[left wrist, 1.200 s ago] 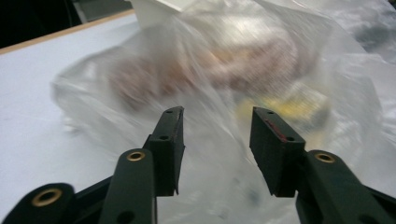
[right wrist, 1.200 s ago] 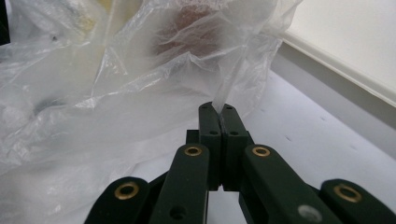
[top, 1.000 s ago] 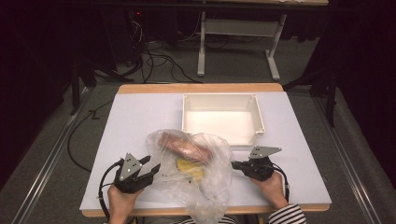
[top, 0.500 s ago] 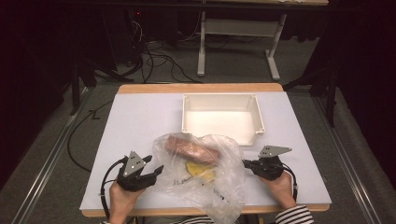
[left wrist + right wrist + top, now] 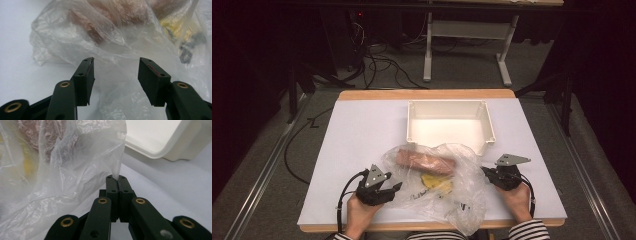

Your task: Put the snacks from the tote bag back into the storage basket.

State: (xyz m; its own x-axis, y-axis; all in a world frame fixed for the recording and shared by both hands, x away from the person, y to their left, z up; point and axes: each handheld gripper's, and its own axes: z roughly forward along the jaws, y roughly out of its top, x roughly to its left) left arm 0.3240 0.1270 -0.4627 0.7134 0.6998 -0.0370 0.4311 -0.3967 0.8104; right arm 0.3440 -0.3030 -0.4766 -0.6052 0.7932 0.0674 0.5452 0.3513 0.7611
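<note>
We hold the right gripper [image 5: 116, 178] clamped on the plastic bag [image 5: 447, 185] edge, while our left gripper [image 5: 115, 75] jaws, just closing slightly, stand apart over the film.

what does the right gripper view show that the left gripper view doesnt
Right gripper view: the right gripper with jaws shut, pinching an edge of the clear plastic bag, and a corner of the white bin beyond it.

Left gripper view: the left gripper with jaws apart and bag film lying between them without the pads pressing on it; they have just been closing a little. Dark print on the film shows at the right.

Both: the crumpled bag on the white table, with a pinkish-brown item and a yellow item inside.
</note>
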